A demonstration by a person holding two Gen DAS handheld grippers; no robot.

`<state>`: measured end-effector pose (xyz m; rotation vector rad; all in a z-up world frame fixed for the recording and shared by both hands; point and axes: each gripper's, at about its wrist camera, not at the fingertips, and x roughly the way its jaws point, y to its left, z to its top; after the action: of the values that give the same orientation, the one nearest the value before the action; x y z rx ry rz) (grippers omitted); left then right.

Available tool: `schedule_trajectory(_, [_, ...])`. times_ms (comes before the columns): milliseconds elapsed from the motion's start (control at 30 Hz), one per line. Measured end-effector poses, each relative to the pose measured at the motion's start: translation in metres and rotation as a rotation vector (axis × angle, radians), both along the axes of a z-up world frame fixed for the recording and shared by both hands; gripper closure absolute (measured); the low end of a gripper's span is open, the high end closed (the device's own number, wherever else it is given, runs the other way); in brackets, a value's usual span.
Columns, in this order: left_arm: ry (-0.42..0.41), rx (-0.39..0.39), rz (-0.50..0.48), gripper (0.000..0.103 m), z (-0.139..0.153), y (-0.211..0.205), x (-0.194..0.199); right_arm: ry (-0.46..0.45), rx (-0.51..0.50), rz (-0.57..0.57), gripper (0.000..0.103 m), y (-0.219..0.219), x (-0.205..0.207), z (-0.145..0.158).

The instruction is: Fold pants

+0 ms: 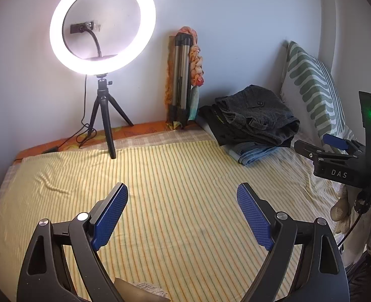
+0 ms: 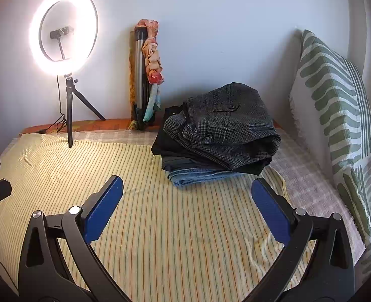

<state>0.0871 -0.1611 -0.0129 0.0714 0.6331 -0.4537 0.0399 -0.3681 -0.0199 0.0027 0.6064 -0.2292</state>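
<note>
A stack of folded pants lies at the back right of the bed: grey checked pants (image 1: 258, 112) (image 2: 225, 128) on top, a black pair (image 2: 160, 146) under them, and blue jeans (image 1: 254, 152) (image 2: 200, 175) at the bottom. My left gripper (image 1: 182, 196) is open and empty above the yellow striped sheet (image 1: 160, 181), well short of the stack. My right gripper (image 2: 188, 188) is open and empty, just in front of the stack. The right gripper also shows at the right edge of the left wrist view (image 1: 336, 151).
A lit ring light on a small tripod (image 1: 102, 25) (image 2: 63, 31) stands at the back left with its cable (image 1: 84, 130). A folded tripod wrapped in cloth (image 1: 182, 80) (image 2: 146, 75) leans on the wall. A green patterned pillow (image 1: 313, 90) (image 2: 336, 115) stands at the right.
</note>
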Motion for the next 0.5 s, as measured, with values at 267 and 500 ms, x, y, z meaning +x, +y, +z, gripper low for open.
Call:
schedule_trajectory(267, [0.005, 0.014, 0.005, 0.014, -0.0008, 0.0028, -0.0016, -0.007, -0.004, 0.005, 0.0, 0.0014, 0.0002, 0.0013])
schedule_trajectory(500, [0.001, 0.027, 0.005, 0.014, -0.0001, 0.0029, -0.0027, -0.011, -0.008, 0.003, 0.0, 0.0036, -0.0002, 0.0022])
